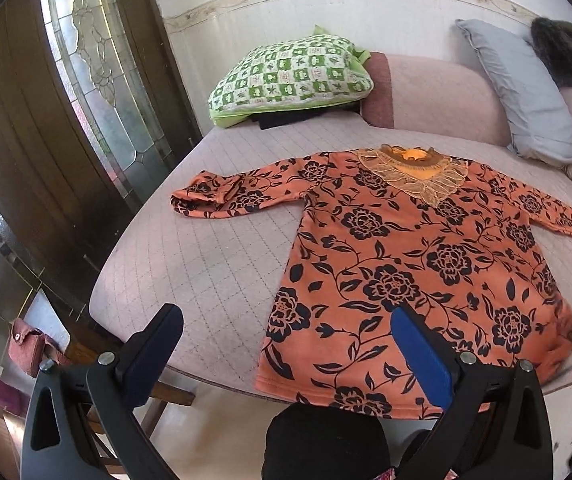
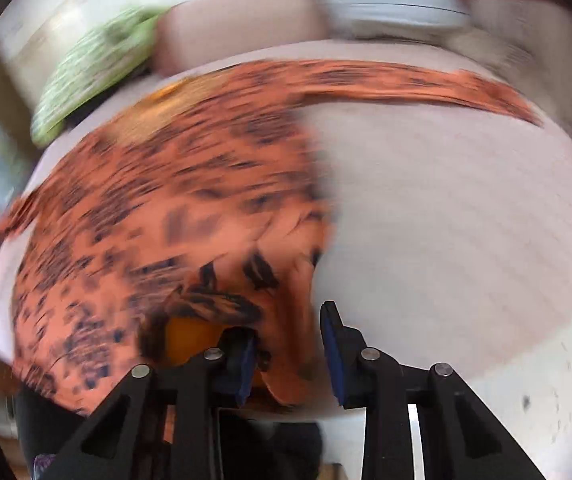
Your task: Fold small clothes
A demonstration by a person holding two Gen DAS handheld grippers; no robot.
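Observation:
An orange long-sleeved shirt (image 1: pixel 406 272) with a black flower print and a lace collar lies flat on the pale quilted bed (image 1: pixel 214 264), sleeves spread. My left gripper (image 1: pixel 286 332) is open wide over the shirt's near left hem corner. Its blue-padded finger hangs above the cloth and the other above the bare quilt. The right wrist view is blurred. There my right gripper (image 2: pixel 288 336) is low at the near right hem corner of the shirt (image 2: pixel 158 208). Bunched cloth lies between its fingers, and a sliver of quilt shows beside the right pad (image 2: pixel 332 344).
At the head of the bed lie a green checked pillow (image 1: pixel 290 76), a pink bolster (image 1: pixel 438 96) and a grey pillow (image 1: pixel 526 92). A wooden door with leaded glass (image 1: pixel 86 100) stands left. A person's head (image 1: pixel 562 52) shows top right and a dark knee (image 1: pixel 326 440) below the bed edge.

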